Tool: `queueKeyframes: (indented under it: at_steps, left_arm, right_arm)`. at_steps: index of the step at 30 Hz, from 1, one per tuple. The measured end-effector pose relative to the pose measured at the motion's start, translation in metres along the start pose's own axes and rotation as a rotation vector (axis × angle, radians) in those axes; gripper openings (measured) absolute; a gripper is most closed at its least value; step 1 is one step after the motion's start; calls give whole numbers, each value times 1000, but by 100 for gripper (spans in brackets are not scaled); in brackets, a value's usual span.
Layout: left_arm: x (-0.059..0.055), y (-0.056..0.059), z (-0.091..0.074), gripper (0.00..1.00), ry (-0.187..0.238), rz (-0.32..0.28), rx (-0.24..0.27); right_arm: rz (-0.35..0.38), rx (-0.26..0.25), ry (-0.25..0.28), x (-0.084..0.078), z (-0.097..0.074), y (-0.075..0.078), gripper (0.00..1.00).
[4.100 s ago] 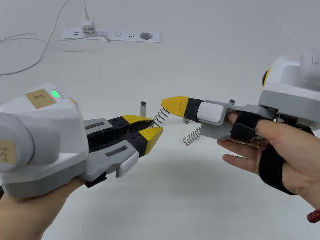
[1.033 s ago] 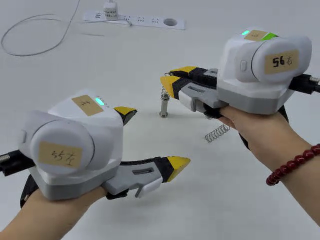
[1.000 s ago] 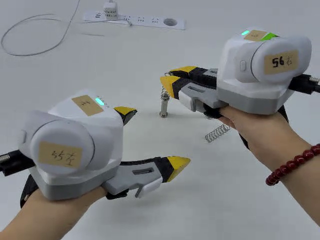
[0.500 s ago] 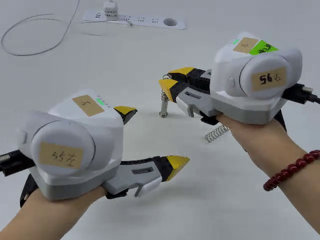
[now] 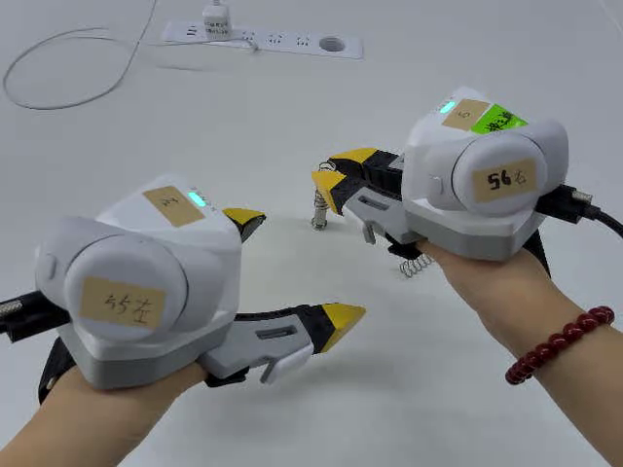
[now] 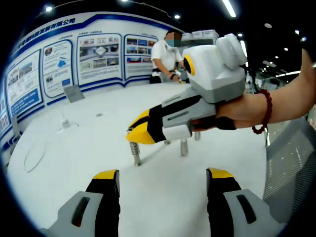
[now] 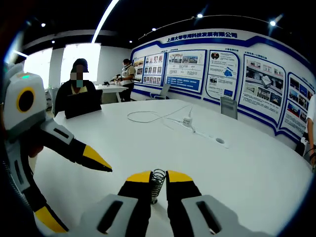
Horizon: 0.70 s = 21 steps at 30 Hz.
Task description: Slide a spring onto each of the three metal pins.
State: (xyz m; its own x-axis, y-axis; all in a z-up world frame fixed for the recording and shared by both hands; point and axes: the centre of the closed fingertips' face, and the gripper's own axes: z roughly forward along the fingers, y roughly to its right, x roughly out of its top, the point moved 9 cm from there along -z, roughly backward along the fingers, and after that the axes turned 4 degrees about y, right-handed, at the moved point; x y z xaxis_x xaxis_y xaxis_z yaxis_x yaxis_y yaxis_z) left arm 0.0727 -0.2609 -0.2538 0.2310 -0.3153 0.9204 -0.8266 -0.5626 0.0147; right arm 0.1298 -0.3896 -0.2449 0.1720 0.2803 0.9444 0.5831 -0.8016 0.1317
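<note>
The right gripper (image 5: pixel 327 175) is closed on a small coiled steel spring (image 7: pixel 157 183), pinching it upright between its yellow jaw tips. The spring's lower coils sit around the top of a short upright metal pin (image 5: pixel 318 216) standing on the white tabletop (image 5: pixel 409 88). Two more metal pins (image 6: pixel 183 147) stand near it, and a second loose spring (image 5: pixel 417 264) lies on the tabletop close by the right gripper. The left gripper (image 5: pixel 292 268) hovers nearby with its jaws spread wide, holding nothing.

White table (image 5: pixel 389 88), poster wall (image 7: pixel 217 64), ceiling spotlights (image 7: pixel 200 16)
</note>
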Motion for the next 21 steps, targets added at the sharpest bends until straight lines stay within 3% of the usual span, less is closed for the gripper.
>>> queueKeyframes:
  at_steps: [21]
  left_arm:
    - [0, 0, 0, 72, -5, 2, -1]
  right_arm:
    - [31, 2, -65, -16, 6, -4, 12]
